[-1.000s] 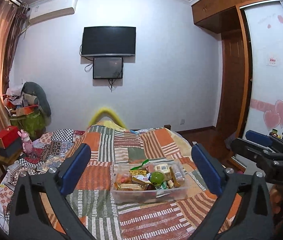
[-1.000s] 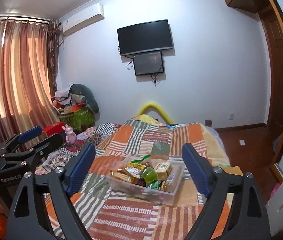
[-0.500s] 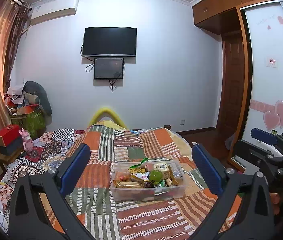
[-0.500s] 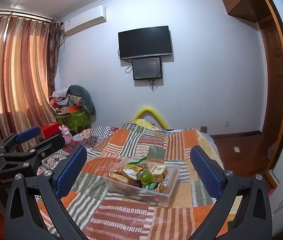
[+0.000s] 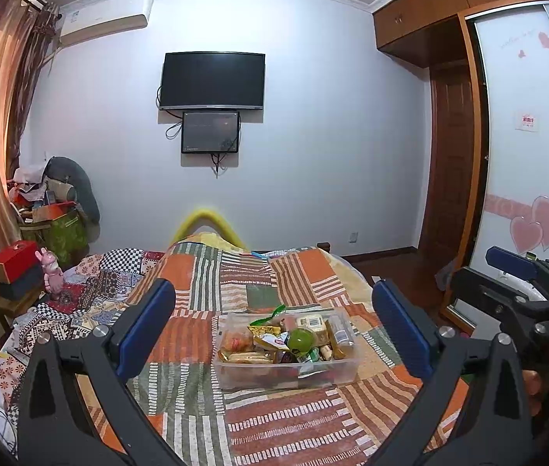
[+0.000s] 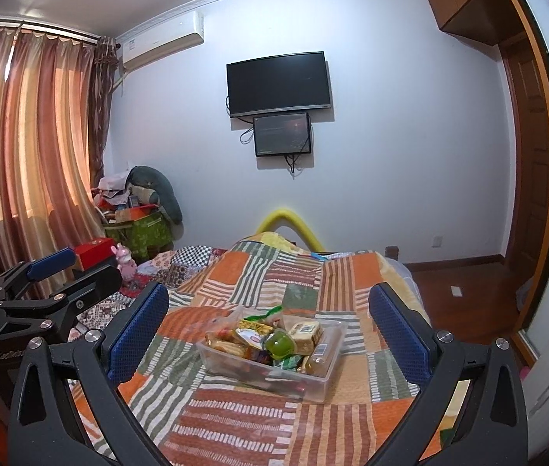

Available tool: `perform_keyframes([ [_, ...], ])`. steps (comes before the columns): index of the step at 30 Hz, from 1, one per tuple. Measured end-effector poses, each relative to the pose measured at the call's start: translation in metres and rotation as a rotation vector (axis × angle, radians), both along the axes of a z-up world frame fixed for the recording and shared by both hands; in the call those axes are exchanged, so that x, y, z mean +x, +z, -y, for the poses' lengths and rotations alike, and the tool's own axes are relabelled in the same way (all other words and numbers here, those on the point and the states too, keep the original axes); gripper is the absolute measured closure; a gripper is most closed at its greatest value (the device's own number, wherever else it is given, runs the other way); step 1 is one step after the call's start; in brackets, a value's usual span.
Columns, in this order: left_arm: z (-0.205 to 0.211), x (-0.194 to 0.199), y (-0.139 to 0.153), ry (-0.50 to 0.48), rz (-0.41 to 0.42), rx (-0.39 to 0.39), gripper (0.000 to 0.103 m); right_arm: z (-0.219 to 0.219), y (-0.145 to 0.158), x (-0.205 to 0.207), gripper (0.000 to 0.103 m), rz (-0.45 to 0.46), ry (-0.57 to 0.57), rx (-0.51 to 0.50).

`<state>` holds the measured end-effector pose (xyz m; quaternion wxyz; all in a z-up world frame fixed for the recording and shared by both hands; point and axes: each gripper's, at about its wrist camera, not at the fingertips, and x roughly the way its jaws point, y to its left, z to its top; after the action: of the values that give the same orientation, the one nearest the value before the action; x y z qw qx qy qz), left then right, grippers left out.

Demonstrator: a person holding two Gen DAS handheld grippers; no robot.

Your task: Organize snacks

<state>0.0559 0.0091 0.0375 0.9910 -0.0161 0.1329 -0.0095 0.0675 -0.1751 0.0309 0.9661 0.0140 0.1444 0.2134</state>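
Observation:
A clear plastic bin point(image 5: 346, 367) point(image 6: 321, 382) full of snacks sits on the patchwork bedspread point(image 5: 204, 295) point(image 6: 235, 279). It holds several packets, a green cup point(image 5: 300, 339) point(image 6: 279, 343) and a small bottle point(image 6: 319, 353). My left gripper point(image 5: 273, 324) is open and empty, held above the bed short of the bin. My right gripper point(image 6: 268, 330) is open and empty too, at about the same distance. Each gripper shows in the other's view: the right one point(image 5: 515, 272) at the right edge, the left one point(image 6: 57, 275) at the left.
A TV point(image 5: 212, 79) hangs on the far wall. Piled boxes, a red box point(image 5: 12, 260) and a pink toy point(image 5: 52, 272) stand left of the bed. A wardrobe point(image 5: 526, 194) and a door point(image 5: 449, 155) are on the right. Curtains point(image 6: 22, 136) hang on the left.
Both grippers have drawn back and risen a little; the bin looks slightly smaller and lower in the views. Both stay open and empty.

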Motion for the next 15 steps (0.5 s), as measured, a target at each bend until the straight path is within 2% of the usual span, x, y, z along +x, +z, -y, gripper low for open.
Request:
perform_keyframes([
  [15, 0.0046, -0.0006, -0.0011, -0.008, 0.002, 0.007, 0.000, 0.0022, 0.0002, -0.0007, 0.000, 0.002, -0.008, -0.006],
])
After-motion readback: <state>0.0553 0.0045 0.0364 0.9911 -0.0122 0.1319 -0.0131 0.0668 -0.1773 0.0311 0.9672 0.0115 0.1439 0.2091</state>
